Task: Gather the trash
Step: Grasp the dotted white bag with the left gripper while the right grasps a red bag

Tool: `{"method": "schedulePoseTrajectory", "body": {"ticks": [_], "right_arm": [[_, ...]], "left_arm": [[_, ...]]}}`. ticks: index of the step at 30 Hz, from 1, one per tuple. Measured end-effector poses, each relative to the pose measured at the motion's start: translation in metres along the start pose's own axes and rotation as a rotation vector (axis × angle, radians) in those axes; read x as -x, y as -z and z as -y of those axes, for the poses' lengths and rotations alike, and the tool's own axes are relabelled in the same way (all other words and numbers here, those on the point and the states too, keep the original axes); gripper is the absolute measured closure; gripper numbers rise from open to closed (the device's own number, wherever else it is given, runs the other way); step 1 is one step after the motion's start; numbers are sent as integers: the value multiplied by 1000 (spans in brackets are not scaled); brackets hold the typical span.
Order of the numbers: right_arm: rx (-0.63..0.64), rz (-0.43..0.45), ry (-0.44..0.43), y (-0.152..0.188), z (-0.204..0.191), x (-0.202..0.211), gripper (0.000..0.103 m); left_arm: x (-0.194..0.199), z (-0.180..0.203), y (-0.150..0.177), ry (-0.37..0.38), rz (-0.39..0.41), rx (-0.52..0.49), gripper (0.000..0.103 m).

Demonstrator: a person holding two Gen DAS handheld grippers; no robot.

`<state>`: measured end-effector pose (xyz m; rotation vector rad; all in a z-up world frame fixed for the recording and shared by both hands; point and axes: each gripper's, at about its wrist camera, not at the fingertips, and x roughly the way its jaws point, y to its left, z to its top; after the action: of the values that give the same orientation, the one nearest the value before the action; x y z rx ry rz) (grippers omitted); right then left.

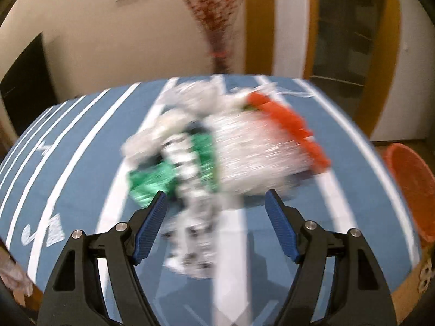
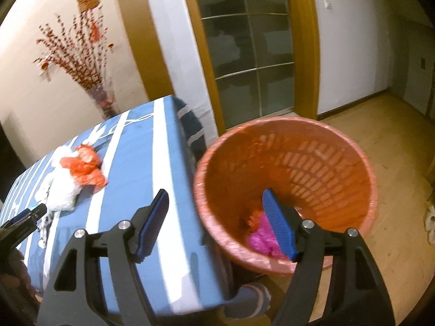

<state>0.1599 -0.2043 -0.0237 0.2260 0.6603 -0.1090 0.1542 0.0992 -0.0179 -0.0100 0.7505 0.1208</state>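
- Left gripper (image 1: 216,203) is standing open, empty, nosing at the blurred trash pile (image 1: 217,146) mid-table.
- Right gripper (image 2: 214,203) is gaping empty over the table's edge and basket (image 2: 353,146).
- Risk: closing on one loose bag is likely scattering the rest.

Warm, dim indoor light; left wrist view heavily motion-blurred, both views fisheye-bent with dark corners.

Both the left gripper (image 1: 216,199) and right gripper (image 2: 216,198) have black frames, silver screws and ribbed blue jaws.

You see a vase of red-blossom branches (image 2: 103,100) by the cream wall, beside a wood-framed glass door (image 2: 250,62).
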Motion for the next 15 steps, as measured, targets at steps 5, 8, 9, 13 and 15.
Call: {"method": "schedulePoseTrajectory", "body": {"ticks": [5,8,9,13,15], "right_arm": [[41,-16,-26,5,-26,-5,33],[56,-26,-34,7,-35,-8,33],[61,-29,-37,7,-38,-8,33],[81,-39,-45,9,-49,-11,33],[90,-43,-52,10,-54,-13,33]], "left_arm": [[-15,-17,8,7,-51,27,45],[-24,-16,9,23,-74,33,47],[-25,-16,10,31,-81,38,47],[-32,-19,7,40,-102,60,59],[-35,-20,6,44,-105,70,70]]}}
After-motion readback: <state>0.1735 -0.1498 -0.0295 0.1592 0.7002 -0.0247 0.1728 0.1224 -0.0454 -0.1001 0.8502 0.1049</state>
